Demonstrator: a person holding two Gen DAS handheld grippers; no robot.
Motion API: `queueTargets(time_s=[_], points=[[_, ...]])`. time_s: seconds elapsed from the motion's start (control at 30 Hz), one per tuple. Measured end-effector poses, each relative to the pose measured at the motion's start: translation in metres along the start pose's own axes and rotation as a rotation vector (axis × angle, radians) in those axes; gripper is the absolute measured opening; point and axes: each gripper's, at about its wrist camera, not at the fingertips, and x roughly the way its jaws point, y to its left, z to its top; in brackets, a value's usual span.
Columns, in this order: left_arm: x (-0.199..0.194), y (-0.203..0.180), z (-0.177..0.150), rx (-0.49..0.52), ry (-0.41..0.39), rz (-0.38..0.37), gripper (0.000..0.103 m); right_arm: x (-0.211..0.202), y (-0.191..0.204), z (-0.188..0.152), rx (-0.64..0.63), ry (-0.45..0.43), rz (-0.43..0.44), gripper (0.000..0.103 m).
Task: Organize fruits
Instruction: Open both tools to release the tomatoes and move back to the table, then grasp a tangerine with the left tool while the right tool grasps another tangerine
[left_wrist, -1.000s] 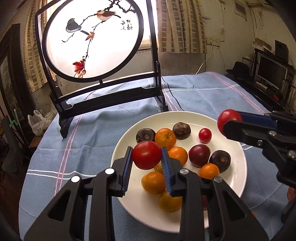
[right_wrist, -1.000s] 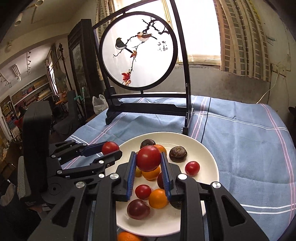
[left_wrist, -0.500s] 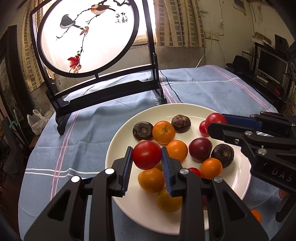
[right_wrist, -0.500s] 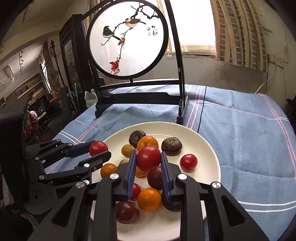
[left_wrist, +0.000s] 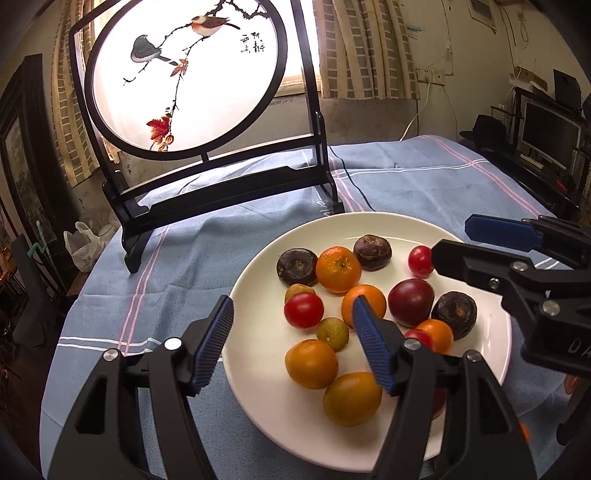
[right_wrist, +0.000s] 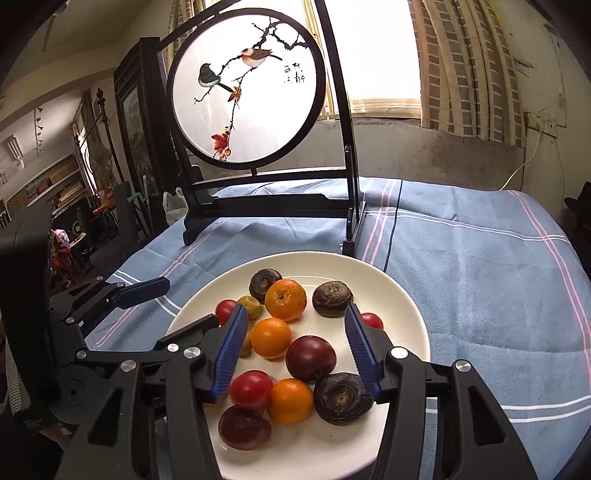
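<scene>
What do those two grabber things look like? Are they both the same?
Yes, they match. The left gripper and the right gripper are black plastic frames with chunky angled arms and round silver screws. Each finger ends in a blue ribbed pad. Seen from the left wrist camera, the right gripper's side carries pale letters, cut off at the picture's edge. No cables, hands or sleeves show.

Both wrist cams sit close above the plate (left_wrist: 255, 373), angled down past their own fingers; left one's nearer its left rim. Both share the plate (right_wrist: 402, 295) and round screen (left_wrist: 184, 77).
</scene>
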Motion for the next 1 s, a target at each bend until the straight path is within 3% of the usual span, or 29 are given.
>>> queueTargets(time_s=[0.07, 0.17, 0.37, 0.53, 0.63, 0.7, 0.83, 1.0], points=[[-0.004, 0.000, 0.000, 0.004, -0.005, 0.003, 0.065, -0.011, 0.002, 0.002, -0.008, -0.004, 0.006, 0.055], [-0.022, 0.005, -0.003, 0.012, -0.027, 0.001, 0.065, -0.040, 0.007, -0.007, -0.046, 0.004, 0.031, 0.071], [-0.057, 0.017, -0.026, 0.000, -0.015, -0.080, 0.077, -0.075, 0.024, -0.078, -0.233, 0.209, 0.040, 0.073], [-0.073, 0.008, -0.044, 0.008, 0.020, -0.135, 0.077, -0.059, 0.040, -0.117, -0.299, 0.313, 0.041, 0.067], [-0.081, -0.006, -0.055, 0.011, 0.049, -0.180, 0.077, -0.038, 0.043, -0.122, -0.297, 0.373, 0.000, 0.053], [-0.085, -0.017, -0.063, 0.021, 0.068, -0.204, 0.077, -0.037, 0.042, -0.125, -0.322, 0.381, -0.019, 0.043], [-0.087, -0.048, -0.078, 0.049, 0.126, -0.266, 0.077, -0.070, 0.031, -0.122, -0.306, 0.338, -0.020, 0.042], [-0.070, -0.085, -0.087, 0.053, 0.184, -0.242, 0.077, -0.107, 0.002, -0.119, -0.225, 0.266, -0.056, 0.042]])
